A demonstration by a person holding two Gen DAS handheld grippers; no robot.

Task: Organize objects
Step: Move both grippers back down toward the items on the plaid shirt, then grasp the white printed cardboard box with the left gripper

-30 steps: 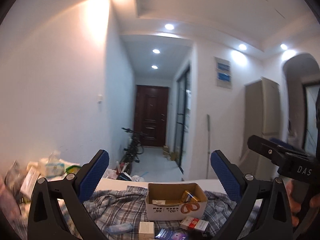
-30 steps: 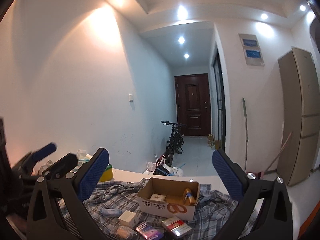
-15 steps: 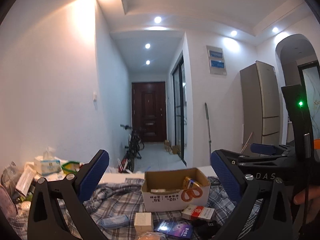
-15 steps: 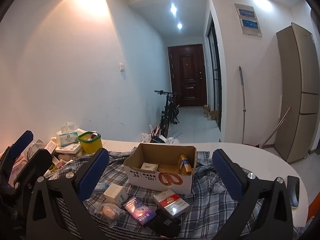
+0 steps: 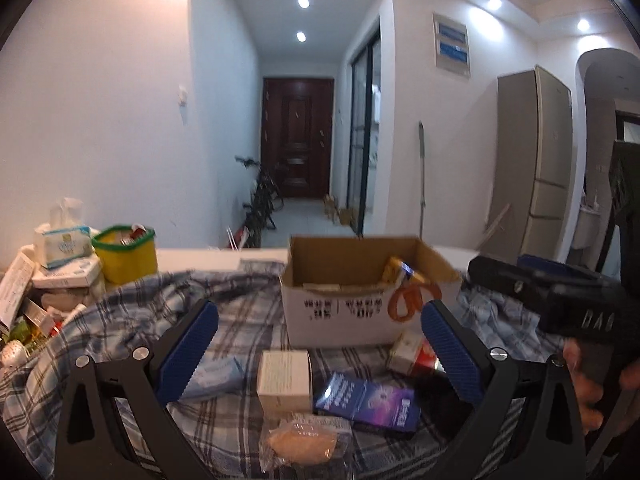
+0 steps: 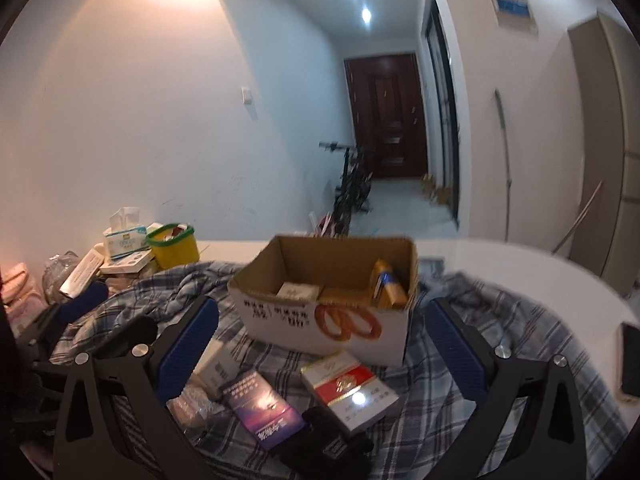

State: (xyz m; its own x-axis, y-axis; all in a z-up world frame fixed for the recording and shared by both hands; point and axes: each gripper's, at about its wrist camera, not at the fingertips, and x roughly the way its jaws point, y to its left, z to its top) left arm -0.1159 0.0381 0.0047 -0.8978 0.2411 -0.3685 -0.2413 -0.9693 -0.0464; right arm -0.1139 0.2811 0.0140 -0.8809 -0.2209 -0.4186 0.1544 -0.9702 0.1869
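An open cardboard box stands on a plaid cloth with a yellow packet inside. In front of it lie a white box, a purple box, a red and white pack, a wrapped bun, a pale blue packet and a black item. My left gripper hovers open above the white box. My right gripper is open over the red and white pack, empty.
At the far left stand a yellow tub with a green rim, a tissue box and stacked clutter. A phone lies on the white table at right. A hand holds the right gripper body at right.
Both views have tilted down and drawn closer to the table; the box and loose items now sit larger and higher between the fingers. Both grippers remain open.
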